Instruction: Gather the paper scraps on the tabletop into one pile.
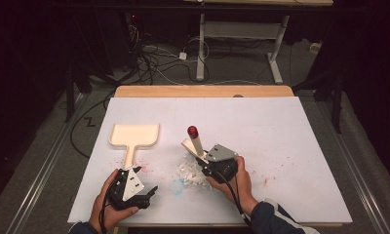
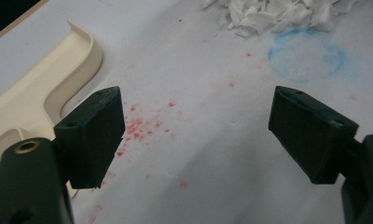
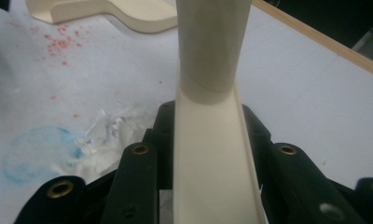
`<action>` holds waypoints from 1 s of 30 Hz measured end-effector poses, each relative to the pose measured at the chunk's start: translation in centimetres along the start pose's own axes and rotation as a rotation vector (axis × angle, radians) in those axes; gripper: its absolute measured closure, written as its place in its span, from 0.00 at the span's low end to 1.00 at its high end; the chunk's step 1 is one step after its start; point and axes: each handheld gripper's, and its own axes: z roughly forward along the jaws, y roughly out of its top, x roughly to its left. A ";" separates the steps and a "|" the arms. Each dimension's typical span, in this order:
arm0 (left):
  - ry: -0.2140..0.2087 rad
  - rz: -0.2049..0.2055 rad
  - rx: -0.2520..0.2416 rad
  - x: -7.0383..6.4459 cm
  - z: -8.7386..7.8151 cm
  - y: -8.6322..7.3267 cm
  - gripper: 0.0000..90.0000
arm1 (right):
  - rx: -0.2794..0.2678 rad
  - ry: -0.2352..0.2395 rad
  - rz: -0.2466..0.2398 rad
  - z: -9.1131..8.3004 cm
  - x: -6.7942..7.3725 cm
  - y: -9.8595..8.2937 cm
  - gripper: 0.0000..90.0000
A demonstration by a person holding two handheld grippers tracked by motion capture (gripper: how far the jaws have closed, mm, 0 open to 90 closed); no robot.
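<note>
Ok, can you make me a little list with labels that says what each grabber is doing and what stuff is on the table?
left gripper: open, holds nothing, low over the table near the dustpan's handle
right gripper: shut on the brush
brush: cream handle, red tip, tilted up over the paper scraps
dustpan: cream, lies flat on the table
paper scraps: small white heap
table: white top with red specks and a blue ring mark

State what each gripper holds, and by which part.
The right gripper is shut on the cream plastic brush with a red-tipped handle, gripping its flat channelled end. The left gripper holds nothing; its jaws stand open beside the cream plastic dustpan.
</note>
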 end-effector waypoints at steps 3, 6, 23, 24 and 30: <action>0.000 0.004 -0.003 -0.1 -0.1 0.0 0.20 | -0.015 -0.012 -0.005 0.1 0.1 0.1 0.75; 0.001 0.005 -0.001 0.0 -0.2 -0.1 0.20 | -0.023 -0.023 -0.008 -0.2 -0.4 0.1 0.75; -0.001 0.010 -0.001 -0.2 -0.2 0.0 0.20 | -0.056 0.096 0.029 -10.0 -5.5 -2.3 0.75; -0.001 0.014 0.001 -0.2 -0.2 0.0 0.20 | -0.043 0.112 0.026 -10.5 -5.5 -2.7 0.75; -0.008 0.022 0.006 -0.4 -0.1 0.2 0.20 | 0.042 0.204 -0.010 -12.5 -4.4 -5.2 0.75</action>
